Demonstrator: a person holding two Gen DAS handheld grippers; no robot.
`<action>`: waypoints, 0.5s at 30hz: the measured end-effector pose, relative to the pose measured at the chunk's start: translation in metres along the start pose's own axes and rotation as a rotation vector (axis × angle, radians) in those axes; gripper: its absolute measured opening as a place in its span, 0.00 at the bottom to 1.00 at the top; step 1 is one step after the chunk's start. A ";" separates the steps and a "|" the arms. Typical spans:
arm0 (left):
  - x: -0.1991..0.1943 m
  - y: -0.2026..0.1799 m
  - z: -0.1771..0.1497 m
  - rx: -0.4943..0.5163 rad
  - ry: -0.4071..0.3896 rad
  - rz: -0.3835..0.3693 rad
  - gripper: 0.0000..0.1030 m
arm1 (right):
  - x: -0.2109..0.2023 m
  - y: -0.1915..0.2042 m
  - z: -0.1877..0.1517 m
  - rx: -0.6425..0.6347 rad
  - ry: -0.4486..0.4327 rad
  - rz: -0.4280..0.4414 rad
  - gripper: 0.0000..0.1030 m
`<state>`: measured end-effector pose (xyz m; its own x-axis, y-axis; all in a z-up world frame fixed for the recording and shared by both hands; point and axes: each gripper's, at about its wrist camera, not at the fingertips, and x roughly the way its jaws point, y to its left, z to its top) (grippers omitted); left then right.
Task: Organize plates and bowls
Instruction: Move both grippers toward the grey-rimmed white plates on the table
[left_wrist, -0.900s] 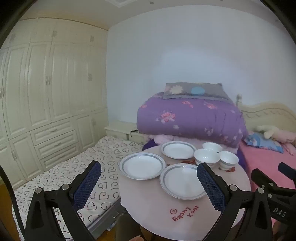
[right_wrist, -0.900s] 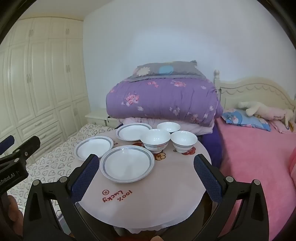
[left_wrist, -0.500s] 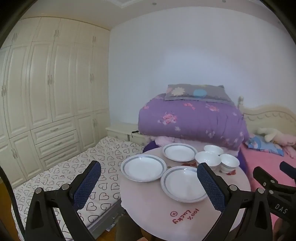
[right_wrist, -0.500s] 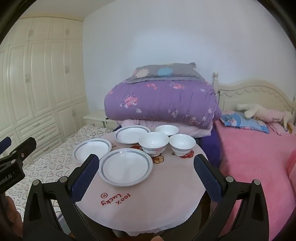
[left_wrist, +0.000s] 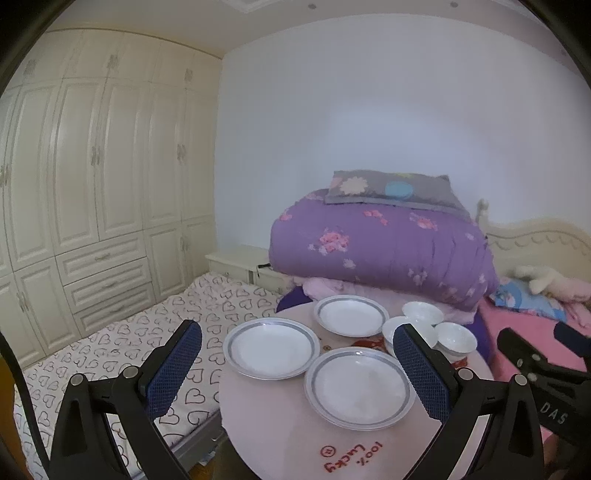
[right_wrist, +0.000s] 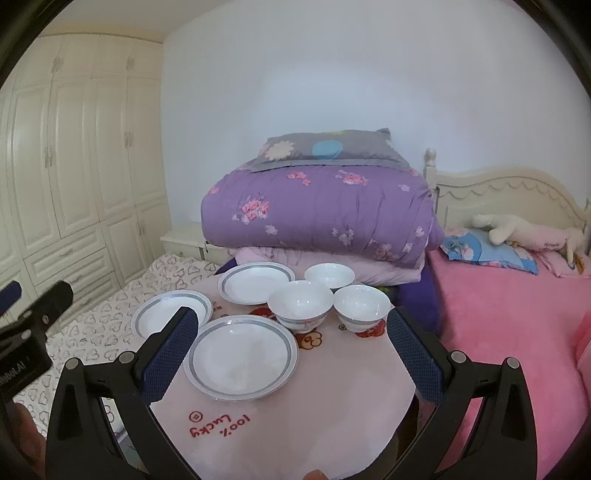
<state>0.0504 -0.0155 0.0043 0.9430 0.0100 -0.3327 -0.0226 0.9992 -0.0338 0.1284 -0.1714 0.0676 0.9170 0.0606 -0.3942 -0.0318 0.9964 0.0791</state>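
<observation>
Holding both grippers up over the near edge of the round table (right_wrist: 332, 406) rn, w/ nothing in either one. Your left gripper (left_wrist: 295, 365) has its jaws spread wide, empty. Same for your right gripper (right_wrist: 291, 350), wide apart, gripping nothing.

3 plates and 3 bowls sit on the pink cloth ahead of you. From the right gripper: nearest plate (right_wrist: 241, 357) is straight ahead, just past the fingertips, left plate (right_wrist: 171, 314) partly behind the left finger, far plate (right_wrist: 256, 283) beyond that. Big bowl (right_wrist: 300, 305) is ahead, center, small bowl (right_wrist: 362, 305) just beside it to the right, back bowl (right_wrist: 329, 275) behind both. Nothing's stacked.

Folded purple quilt (right_wrist: 317, 214) sits behind the table, pink bed (right_wrist: 509, 325) off to the right.
</observation>
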 end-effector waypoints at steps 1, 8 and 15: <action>0.004 -0.004 0.001 0.006 0.006 0.004 0.99 | 0.002 -0.004 0.001 0.003 -0.001 0.000 1.00; 0.023 -0.038 0.007 0.042 0.050 0.045 0.99 | 0.019 -0.035 0.012 0.025 0.040 0.015 1.00; 0.028 -0.056 0.027 -0.007 0.062 0.090 0.99 | 0.030 -0.046 0.024 0.006 0.057 0.042 1.00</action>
<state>0.0871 -0.0698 0.0225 0.9147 0.0970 -0.3922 -0.1087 0.9940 -0.0077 0.1667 -0.2167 0.0743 0.8907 0.1057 -0.4421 -0.0669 0.9925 0.1024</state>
